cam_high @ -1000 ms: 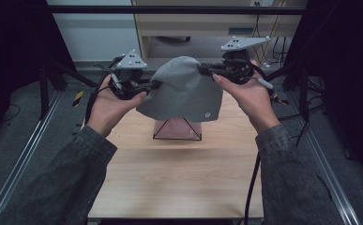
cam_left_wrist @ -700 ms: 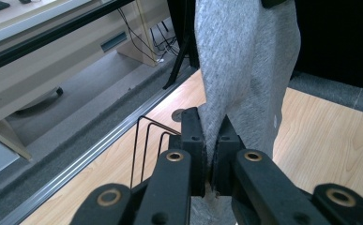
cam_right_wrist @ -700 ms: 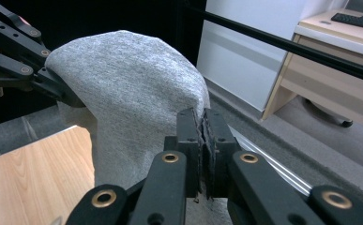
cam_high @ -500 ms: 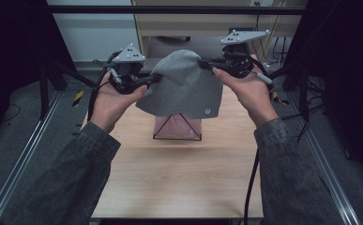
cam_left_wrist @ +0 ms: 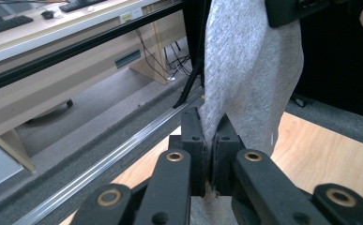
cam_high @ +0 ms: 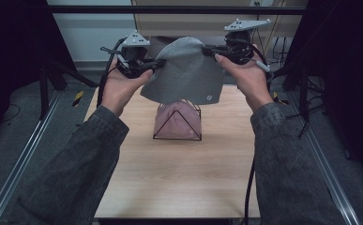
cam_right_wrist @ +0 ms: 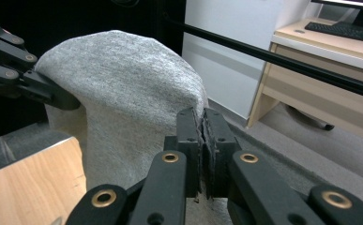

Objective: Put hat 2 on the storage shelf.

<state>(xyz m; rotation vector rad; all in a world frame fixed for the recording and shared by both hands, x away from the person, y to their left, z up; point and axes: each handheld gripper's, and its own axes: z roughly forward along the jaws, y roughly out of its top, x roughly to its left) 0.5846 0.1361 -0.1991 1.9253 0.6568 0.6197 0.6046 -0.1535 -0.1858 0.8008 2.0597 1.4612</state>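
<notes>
Between my two grippers, a grey beanie [cam_high: 185, 75] hangs stretched in the air above a wire stand [cam_high: 177, 123].

With the left gripper [cam_high: 156, 64] I have one side of the hat pinched and with the right gripper [cam_high: 207, 49] the opposite side, each set of jaws clamped narrow on the knit, as both gripper views show close up [cam_left_wrist: 245, 70] [cam_right_wrist: 118, 93]. I judge this two-sided hold keeps the hat spread so its opening hangs downward, ready to settle over something. Below the grippers, and clear of the hat's lower edge, the wire stand on the table [cam_high: 170, 183] carries a pink hat [cam_high: 177, 121]. Nearer than both grippers lies bare tabletop.
</notes>
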